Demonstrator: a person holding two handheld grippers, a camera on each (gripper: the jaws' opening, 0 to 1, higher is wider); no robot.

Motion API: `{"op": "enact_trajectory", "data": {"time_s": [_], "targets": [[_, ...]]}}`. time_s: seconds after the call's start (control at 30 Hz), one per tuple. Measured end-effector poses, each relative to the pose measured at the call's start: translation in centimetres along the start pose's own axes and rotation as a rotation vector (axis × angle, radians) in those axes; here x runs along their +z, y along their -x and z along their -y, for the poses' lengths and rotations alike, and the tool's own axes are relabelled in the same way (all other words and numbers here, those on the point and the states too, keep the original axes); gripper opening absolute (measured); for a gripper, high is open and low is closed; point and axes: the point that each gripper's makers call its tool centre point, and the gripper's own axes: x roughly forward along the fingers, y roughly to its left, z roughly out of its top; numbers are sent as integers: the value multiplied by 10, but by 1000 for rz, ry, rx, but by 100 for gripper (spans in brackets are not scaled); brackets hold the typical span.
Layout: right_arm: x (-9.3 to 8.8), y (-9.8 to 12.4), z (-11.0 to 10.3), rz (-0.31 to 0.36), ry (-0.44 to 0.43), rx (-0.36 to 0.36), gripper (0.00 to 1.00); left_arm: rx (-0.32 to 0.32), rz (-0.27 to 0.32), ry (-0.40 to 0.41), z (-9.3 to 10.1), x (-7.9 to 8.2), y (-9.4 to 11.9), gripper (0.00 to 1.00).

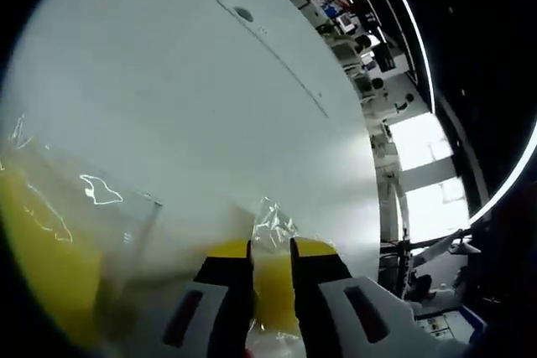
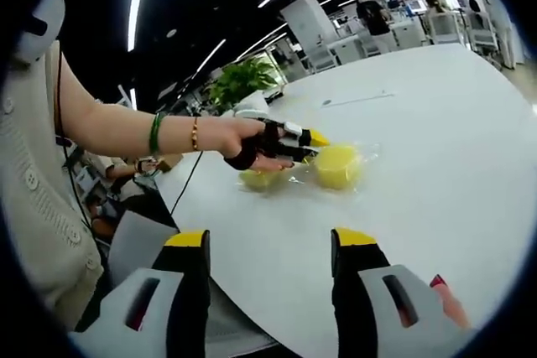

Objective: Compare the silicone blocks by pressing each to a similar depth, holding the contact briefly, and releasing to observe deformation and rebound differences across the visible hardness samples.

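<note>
White table (image 2: 436, 123) comes first, big and round and smooth, and it carries everything. A person's arm (image 2: 109, 127) reaches over its near edge from the left, with a green band and a gold one at the wrist.

Two yellow silicone blocks sit close together near that edge, each in a clear crinkly wrapper. One yellow block (image 2: 337, 165) lies free, just beside the tool. The other block (image 2: 262, 179) is right under the hand. In the left gripper view a yellow block (image 1: 273, 287) shows between the black jaws, and another big yellow block in plastic (image 1: 46, 257) is blurry at the side.

The left gripper (image 1: 270, 249) has its jaws close together with the wrapped block and its clear plastic between them. It looks like it is squeezing the block, so I think this is the pressing and holding step. The right gripper (image 2: 270, 241) hangs above the table near the edge with its jaws wide apart, and nothing is in them.

These blocks look soft and squishy and light. The plastic looks slippery, so a block might slide or tip. I would take hold at the middle of its sides and squeeze slowly, the same amount each time, then let go and watch it pop back.
</note>
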Motion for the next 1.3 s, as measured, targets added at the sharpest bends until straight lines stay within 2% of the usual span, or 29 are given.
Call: {"op": "enact_trajectory", "data": {"time_s": [0.1, 0.3, 0.37, 0.47, 0.57, 0.73, 0.9, 0.97, 1.1, 1.17, 1.23, 1.3], "targets": [[-2, 1, 2, -5, -2, -4, 52, -3, 4, -33, 0, 1, -2, 11], [-3, 2, 6, -9, -7, -16, 51, -29, 3, -33, 4, 2, -5, 0], [-4, 2, 6, -16, -6, -16, 51, -42, 9, -65, 9, 1, -5, 0], [-2, 2, 5, -11, -5, -16, 51, -44, 26, -165, 15, 2, -2, 0], [0, 2, 4, -13, 4, -17, 51, -54, 31, -162, 20, 1, 4, 0], [5, 3, 1, -10, 18, -15, 51, -83, 59, -255, 36, 1, 15, 0], [11, 7, -3, -4, 41, -17, 51, -99, 99, -390, 53, 2, 31, 0], [12, 7, -5, -4, 47, -14, 51, -98, 108, -509, 58, 0, 39, 0], [15, 9, -9, -8, 66, -15, 51, -91, 122, -683, 68, -4, 55, 0], [16, 10, -10, -8, 72, -15, 50, -122, 135, -743, 78, -8, 61, 0], [18, 11, -12, -6, 82, -15, 51, -126, 142, -736, 83, -10, 67, 0], [20, 12, -14, -3, 89, -14, 51, -140, 156, -795, 91, -12, 75, 0]]}}
